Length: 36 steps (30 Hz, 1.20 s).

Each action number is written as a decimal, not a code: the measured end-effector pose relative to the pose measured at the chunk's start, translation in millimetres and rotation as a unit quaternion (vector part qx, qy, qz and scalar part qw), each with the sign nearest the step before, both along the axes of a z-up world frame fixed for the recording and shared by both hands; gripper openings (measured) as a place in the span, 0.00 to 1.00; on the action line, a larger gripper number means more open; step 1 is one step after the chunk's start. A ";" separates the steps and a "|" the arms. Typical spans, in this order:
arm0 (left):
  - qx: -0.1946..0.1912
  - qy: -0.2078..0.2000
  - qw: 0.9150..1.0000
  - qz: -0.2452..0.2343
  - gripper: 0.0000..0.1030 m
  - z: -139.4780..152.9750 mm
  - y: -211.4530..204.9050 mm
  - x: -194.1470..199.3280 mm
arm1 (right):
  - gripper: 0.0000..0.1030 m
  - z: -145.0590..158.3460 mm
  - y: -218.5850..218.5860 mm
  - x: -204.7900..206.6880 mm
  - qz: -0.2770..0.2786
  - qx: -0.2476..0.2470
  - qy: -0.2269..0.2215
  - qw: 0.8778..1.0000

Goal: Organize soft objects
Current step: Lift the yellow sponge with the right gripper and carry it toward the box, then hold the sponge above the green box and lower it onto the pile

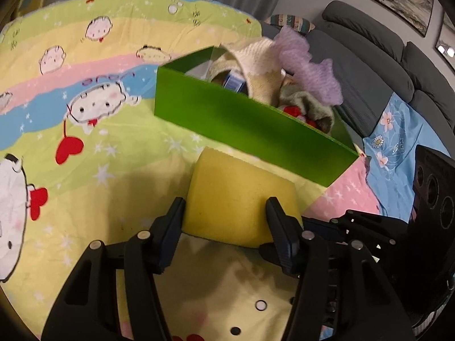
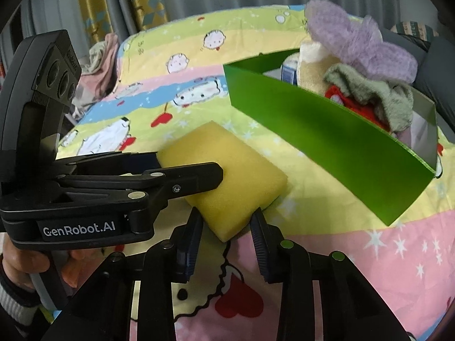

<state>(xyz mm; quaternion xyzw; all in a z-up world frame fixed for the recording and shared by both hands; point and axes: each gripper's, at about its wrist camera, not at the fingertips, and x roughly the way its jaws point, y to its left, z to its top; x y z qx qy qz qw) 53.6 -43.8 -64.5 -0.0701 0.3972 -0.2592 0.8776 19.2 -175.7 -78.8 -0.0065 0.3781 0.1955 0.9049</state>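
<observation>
A yellow sponge [image 1: 236, 196] lies on the cartoon-print sheet [image 1: 85, 130] just in front of a green box [image 1: 256, 130]. My left gripper [image 1: 226, 213] is shut on the sponge's near end, a pad pressing each side. In the right wrist view my right gripper [image 2: 227, 224] pinches the near corner of the sponge [image 2: 227, 182], and the left gripper's finger [image 2: 199, 177] lies along its left side. The green box [image 2: 327, 142] holds a purple mesh puff [image 2: 358, 39], a cream cloth [image 2: 310, 71], a grey-green towel [image 2: 378, 96] and something red [image 2: 358, 105].
A grey sofa [image 1: 369, 56] and a blue floral cloth [image 1: 392, 130] lie right of the box. Clothes are piled [image 2: 99, 59] at the sheet's far left edge, with curtains [image 2: 142, 0] behind. A hand [image 2: 25, 264] holds the left gripper's handle.
</observation>
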 end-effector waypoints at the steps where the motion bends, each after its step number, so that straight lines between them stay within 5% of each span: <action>1: 0.000 -0.005 1.000 0.002 0.54 4.2 0.3 -2.3 | 0.35 2.2 -0.1 -1.5 0.000 0.001 -0.003 1.000; 36: 0.047 -0.091 0.993 0.051 0.55 116.5 -10.9 -43.7 | 0.35 90.0 -18.7 -37.4 0.046 0.086 -0.095 0.991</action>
